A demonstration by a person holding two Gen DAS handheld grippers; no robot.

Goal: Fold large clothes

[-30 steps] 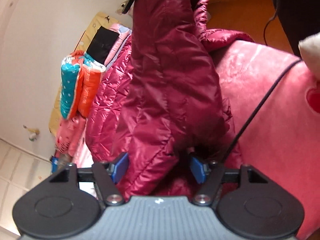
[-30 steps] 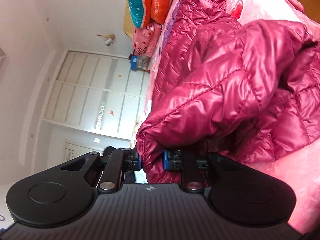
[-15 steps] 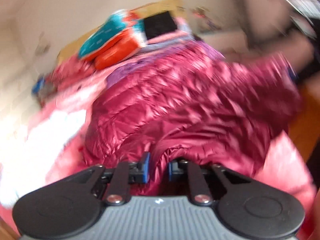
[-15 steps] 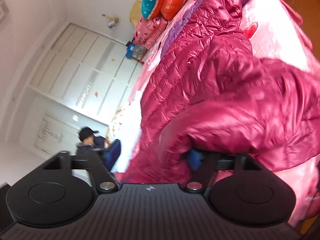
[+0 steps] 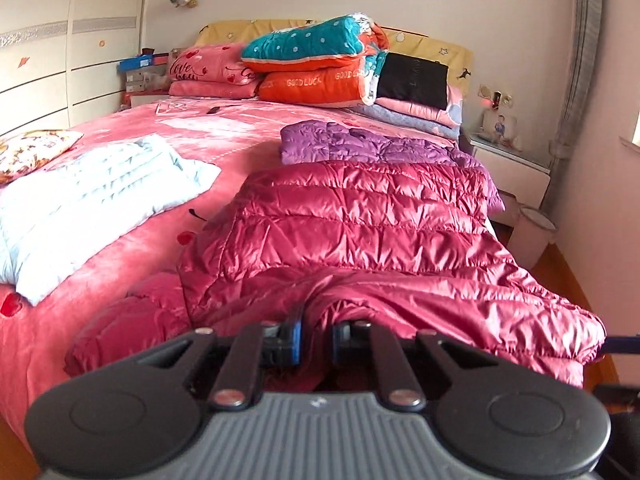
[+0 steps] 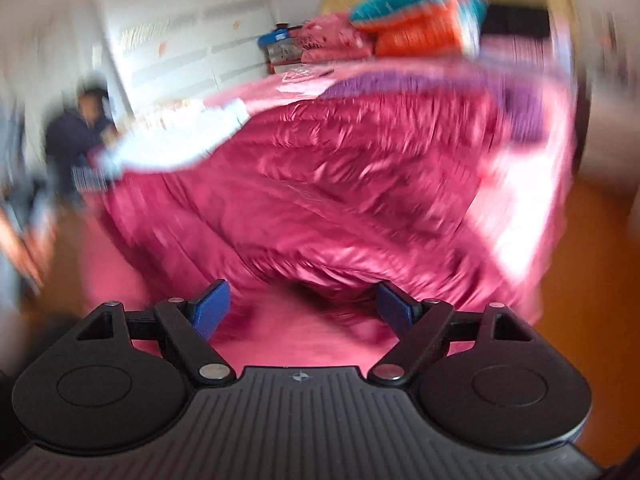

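A shiny crimson quilted down jacket [image 5: 360, 220] lies spread on the pink bed [image 5: 132, 248], its near hem at the bed's front edge. My left gripper [image 5: 316, 334] is shut on a fold of that hem. In the blurred right wrist view the jacket [image 6: 340, 200] fills the middle. My right gripper [image 6: 304, 310] is open and empty just in front of the jacket's near edge, its blue pads [image 6: 212, 308] wide apart.
A purple quilted garment [image 5: 360, 144] lies behind the crimson jacket. A pale blue folded garment [image 5: 88, 196] lies at left. Stacked pillows and quilts [image 5: 320, 64] sit by the headboard. A white bin [image 5: 534, 236] and a nightstand [image 5: 508, 164] stand at right. A person [image 6: 80, 136] sits at left.
The jacket went from hanging between both grippers to lying flat on the bed. My left gripper closed on its hem. My right gripper let go and opened wide.
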